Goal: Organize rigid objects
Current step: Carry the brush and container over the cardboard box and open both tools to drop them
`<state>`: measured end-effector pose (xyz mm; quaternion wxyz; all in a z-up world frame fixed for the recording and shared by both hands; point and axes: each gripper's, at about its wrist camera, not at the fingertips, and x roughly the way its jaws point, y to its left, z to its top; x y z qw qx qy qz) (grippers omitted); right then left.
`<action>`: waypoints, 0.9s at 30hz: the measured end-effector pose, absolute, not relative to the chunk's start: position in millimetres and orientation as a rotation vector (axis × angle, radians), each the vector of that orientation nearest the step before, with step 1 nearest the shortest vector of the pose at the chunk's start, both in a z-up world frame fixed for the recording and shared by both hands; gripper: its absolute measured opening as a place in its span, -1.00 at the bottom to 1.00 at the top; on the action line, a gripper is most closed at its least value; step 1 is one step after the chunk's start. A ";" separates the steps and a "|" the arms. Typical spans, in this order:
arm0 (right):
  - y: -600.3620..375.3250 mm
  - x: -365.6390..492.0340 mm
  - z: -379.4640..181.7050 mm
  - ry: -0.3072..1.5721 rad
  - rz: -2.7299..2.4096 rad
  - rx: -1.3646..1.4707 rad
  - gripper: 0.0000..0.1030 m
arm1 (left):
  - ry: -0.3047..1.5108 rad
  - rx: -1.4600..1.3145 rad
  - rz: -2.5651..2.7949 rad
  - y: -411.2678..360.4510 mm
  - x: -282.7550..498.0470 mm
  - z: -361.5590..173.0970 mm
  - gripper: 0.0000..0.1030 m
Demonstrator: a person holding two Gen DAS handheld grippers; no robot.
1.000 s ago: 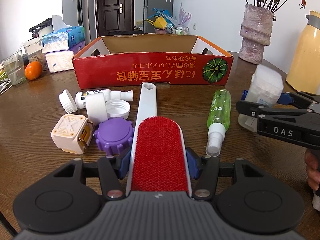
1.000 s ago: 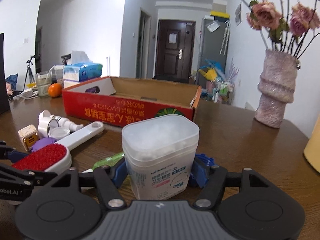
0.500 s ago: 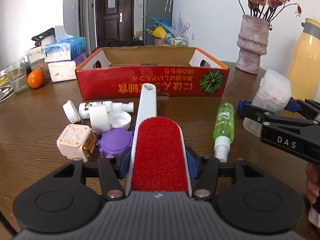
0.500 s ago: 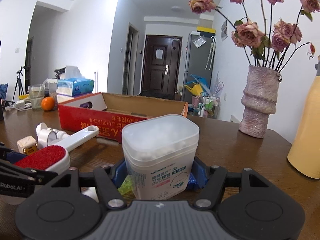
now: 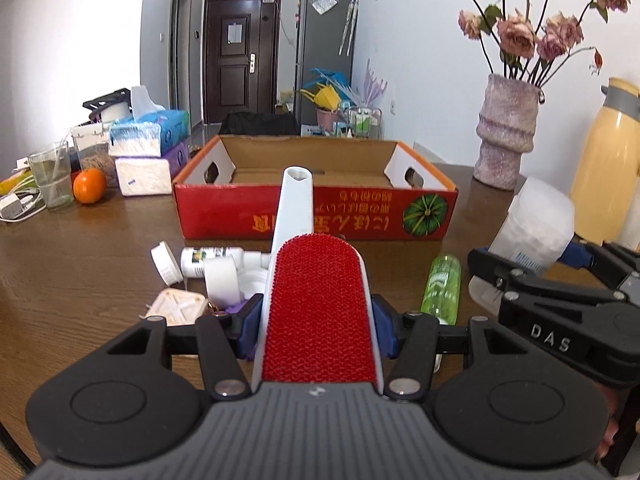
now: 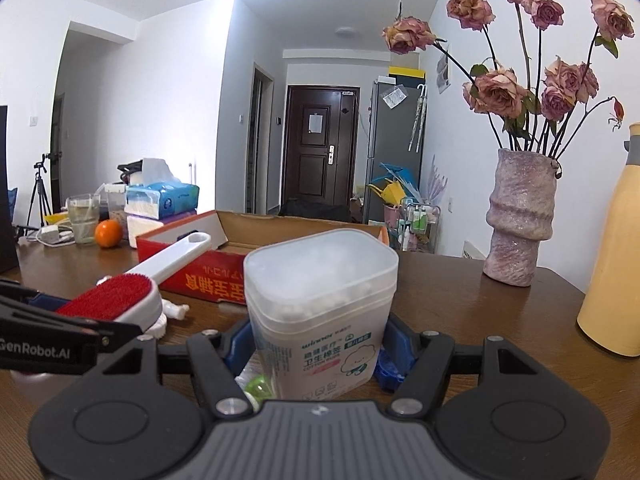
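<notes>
The left hand-held gripper (image 5: pixel 318 330) is clamped on a lint brush (image 5: pixel 318 312) with a red bristle pad and a long white handle that reaches toward the red cardboard box (image 5: pixel 316 216), lifted above the brown surface (image 5: pixel 80 264). The right hand-held gripper (image 6: pixel 314 354) grips a frosted plastic tub of cotton swabs (image 6: pixel 320 312), upright, its label reading "winner" above Chinese characters. The box front carries upside-down yellow script and a green pumpkin picture. A green spray bottle (image 5: pixel 442 288), a white bottle (image 5: pixel 212 258) and a cream cube (image 5: pixel 176 308) lie on the surface before the box. The gripper bodies read "DAS" and "GenRobot.AI".
</notes>
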<state>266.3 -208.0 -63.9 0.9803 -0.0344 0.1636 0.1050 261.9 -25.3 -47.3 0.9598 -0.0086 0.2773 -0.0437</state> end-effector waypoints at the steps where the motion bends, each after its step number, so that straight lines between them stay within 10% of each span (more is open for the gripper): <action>1: -206.7 265.9 -62.3 0.328 0.213 -0.066 0.28 | 0.556 -0.018 -0.088 -24.8 261.8 -44.6 0.11; 27: -174.6 309.9 -19.7 0.303 0.178 -0.016 0.28 | 0.411 -0.098 -0.039 -4.5 311.5 15.4 0.11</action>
